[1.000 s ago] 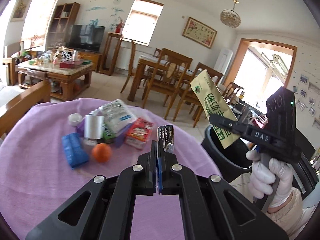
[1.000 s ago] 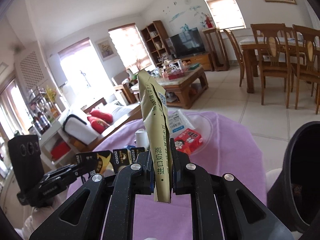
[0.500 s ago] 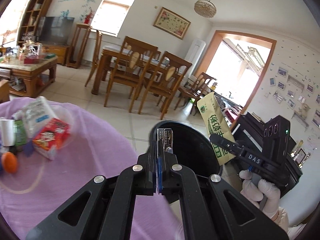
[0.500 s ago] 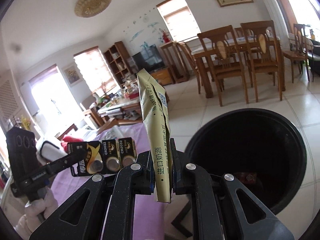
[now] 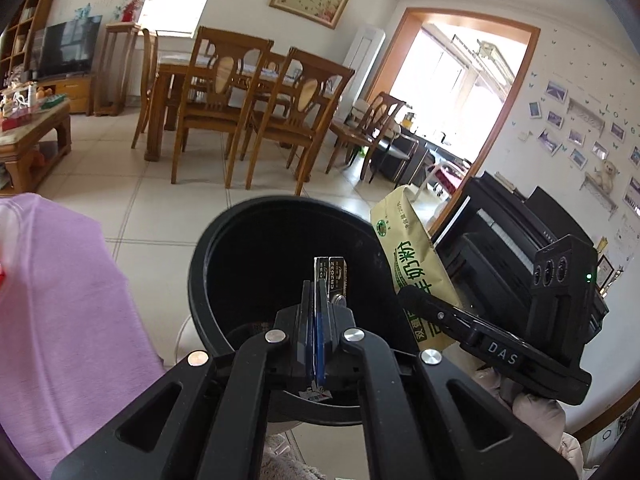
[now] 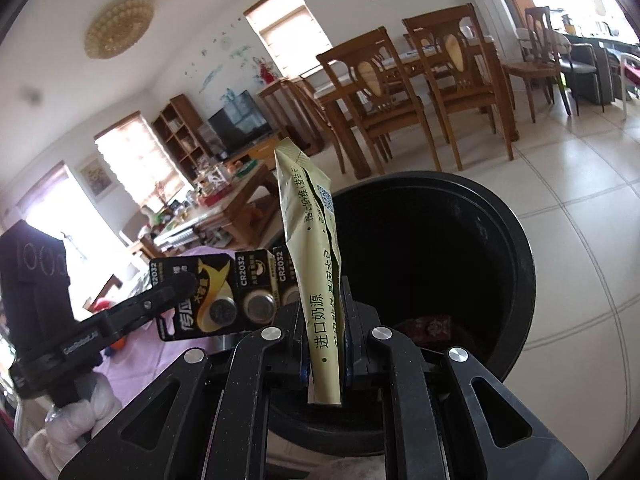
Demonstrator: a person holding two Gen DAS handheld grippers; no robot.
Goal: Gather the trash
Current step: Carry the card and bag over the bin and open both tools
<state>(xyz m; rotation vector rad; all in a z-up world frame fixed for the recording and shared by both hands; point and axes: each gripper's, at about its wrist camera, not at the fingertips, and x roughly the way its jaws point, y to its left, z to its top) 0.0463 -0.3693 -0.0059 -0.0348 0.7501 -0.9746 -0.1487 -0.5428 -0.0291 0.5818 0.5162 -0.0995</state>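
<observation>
My left gripper (image 5: 320,312) is shut on a black card of coin batteries (image 5: 330,276), held edge-on over the mouth of the black trash bin (image 5: 224,240). The card's face shows in the right wrist view (image 6: 224,296). My right gripper (image 6: 326,316) is shut on a tall yellow-green milk powder packet (image 6: 316,256), held upright over the near rim of the bin (image 6: 516,256). The packet also shows in the left wrist view (image 5: 412,264), at the bin's right rim. Some trash lies at the bin's bottom (image 6: 428,326).
The purple-clothed table (image 5: 60,300) is at the left, beside the bin. A dining table with wooden chairs (image 5: 240,100) stands beyond on the tiled floor. A black piano (image 5: 520,232) is at the right. A coffee table (image 6: 224,204) with clutter is further back.
Both grippers have swung from over the purple table to above the trash bin, each still holding its item. The bin now fills the middle of both views.
</observation>
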